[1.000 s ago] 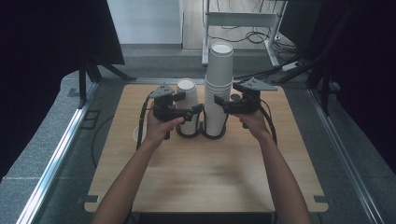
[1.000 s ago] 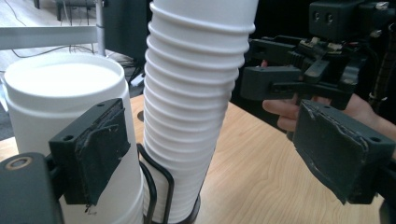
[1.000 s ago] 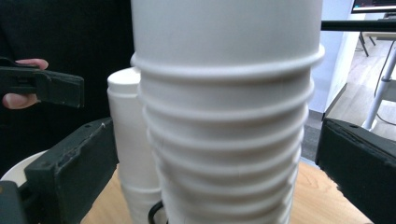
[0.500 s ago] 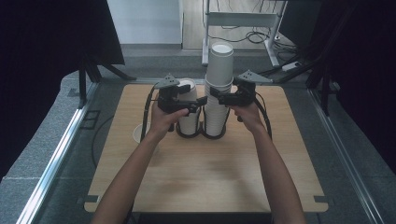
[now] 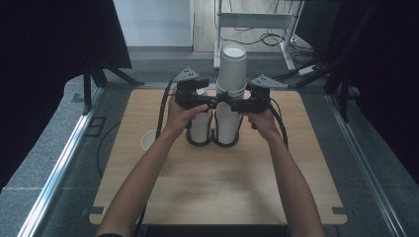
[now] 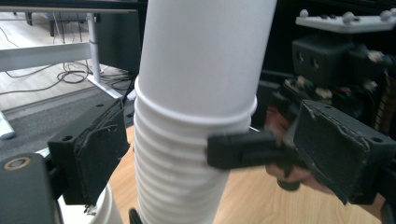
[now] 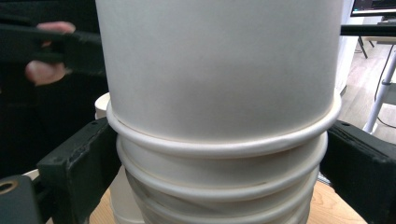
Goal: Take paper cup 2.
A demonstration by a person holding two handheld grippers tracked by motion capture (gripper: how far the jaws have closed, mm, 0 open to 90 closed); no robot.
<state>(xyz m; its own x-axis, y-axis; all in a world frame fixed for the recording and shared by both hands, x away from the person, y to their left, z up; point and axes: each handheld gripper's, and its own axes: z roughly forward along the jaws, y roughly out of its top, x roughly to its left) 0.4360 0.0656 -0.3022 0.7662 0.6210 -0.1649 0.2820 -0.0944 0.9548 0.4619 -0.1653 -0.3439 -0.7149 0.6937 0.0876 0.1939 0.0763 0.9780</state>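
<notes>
Tall stack [image 5: 230, 98] of white paper cups stands upside down on the worktop [image 5: 217, 182], at 12 o'clock from worktop centre, in the right ring of a black double holder [image 5: 212, 142]. Short stack [image 5: 200, 123] sits in the left ring, just beside the tall one at its 9 o'clock.

Top cup [image 5: 232, 66] is lifted partly off the tall stack; its rim rides above the nested rims below. In the left claw view the top cup [image 6: 205, 60] overlaps the ribbed stack [image 6: 173, 177].

Left claw [image 5: 212, 102] comes in from 9 o'clock at the height of the nested rims. Jaws spread, one on each side of the stack; whether the pads touch the cups cannot be told.

Right claw [image 5: 231, 105] comes in from 3 o'clock at the same height. In its own view the jaws flank the stack [image 7: 219, 186] just under the top cup's rim [image 7: 224, 144], spread wide. Contact with the cup walls cannot be told.

Claw tips nearly meet in front of the stack. Left claw view shows a right claw jaw [image 6: 243, 149] lying against the stack's side.

Single cup [image 5: 147, 140] sits at the worktop's left edge, 9 o'clock of the holder, well apart.
</notes>
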